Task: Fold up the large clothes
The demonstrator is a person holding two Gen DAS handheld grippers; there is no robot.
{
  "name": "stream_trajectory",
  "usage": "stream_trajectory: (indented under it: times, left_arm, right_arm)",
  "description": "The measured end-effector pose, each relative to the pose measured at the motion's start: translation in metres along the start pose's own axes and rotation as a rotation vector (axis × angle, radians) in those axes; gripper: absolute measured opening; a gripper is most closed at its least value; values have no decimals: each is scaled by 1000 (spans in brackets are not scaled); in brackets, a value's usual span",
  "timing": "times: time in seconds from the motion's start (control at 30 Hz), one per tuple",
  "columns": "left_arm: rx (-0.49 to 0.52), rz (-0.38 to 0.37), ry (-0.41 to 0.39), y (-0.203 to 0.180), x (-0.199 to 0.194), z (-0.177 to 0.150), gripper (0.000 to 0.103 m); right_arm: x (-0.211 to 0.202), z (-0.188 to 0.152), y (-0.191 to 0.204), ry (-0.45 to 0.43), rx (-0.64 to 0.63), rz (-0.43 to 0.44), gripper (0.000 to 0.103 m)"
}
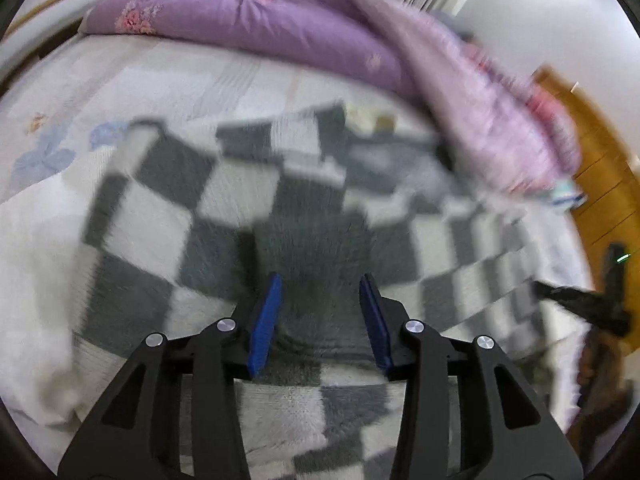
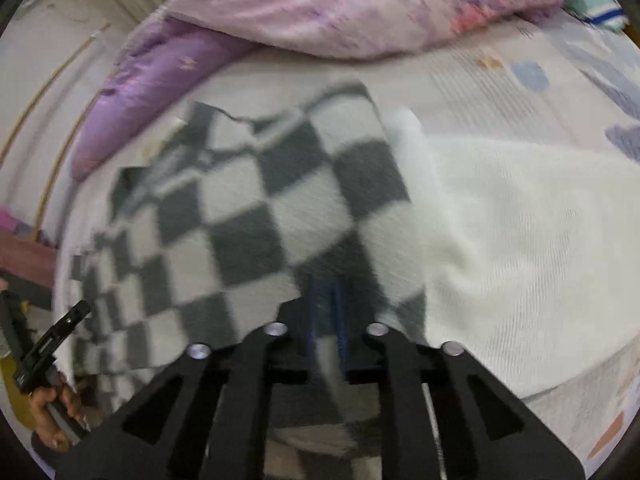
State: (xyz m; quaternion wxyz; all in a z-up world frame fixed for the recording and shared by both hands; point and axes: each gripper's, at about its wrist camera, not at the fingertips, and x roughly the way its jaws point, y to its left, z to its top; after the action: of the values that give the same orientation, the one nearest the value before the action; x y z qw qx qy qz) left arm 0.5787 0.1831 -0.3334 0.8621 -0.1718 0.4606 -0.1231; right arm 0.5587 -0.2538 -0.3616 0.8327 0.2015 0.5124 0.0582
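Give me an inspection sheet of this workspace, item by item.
Surface: bed with pale printed sheet.
Job's things: grey-and-white checkered garment spread on the bed; white knit garment lying beside it, touching its edge.
Clutter: purple quilt and pink floral quilt piled along the far side.
Grippers: left gripper over a grey square, jaws apart, pads not pressing; right gripper jaws narrow with checkered fabric between them, grip blurred.
Cables: nothing seen.
Surroundings: wooden furniture, white wall.
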Motion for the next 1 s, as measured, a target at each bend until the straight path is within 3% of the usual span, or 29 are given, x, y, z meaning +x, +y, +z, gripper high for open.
stream_trajectory:
  times: [0.1,0.2,0.37,0.5,0.67,0.8,0.9,1.0]
  left_arm:
    - [-107,-45,-71,31,-28,28,42]
    - [-148,45,-55,60,-30,56,48]
    - [-224,137,15,99,-6,81,55]
    - [-235,149,19,113,11,96,55]
    - [-189,211,73,110,39,100,55]
    - [-176,228,93,111,50,100,60]
    - [-197,235,119,118,58,98,60]
    - [-193,234,119,118,59,97,60]
  right_arm:
    - [-10,28,5,-42,-15,-4,41]
    - [-5,52,-1,-47,4,-52,43]
    - [17,83,-33,2,164,18,44]
    - [31,98,-37,21,162,-47,46]
    - [51,113,-46,58,207,-39,47]
    - [65,116,-51,114,229,-14,47]
    - [70,118,-54,124,234,-45,47]
    - [71,121,-55,113,257,-15,48]
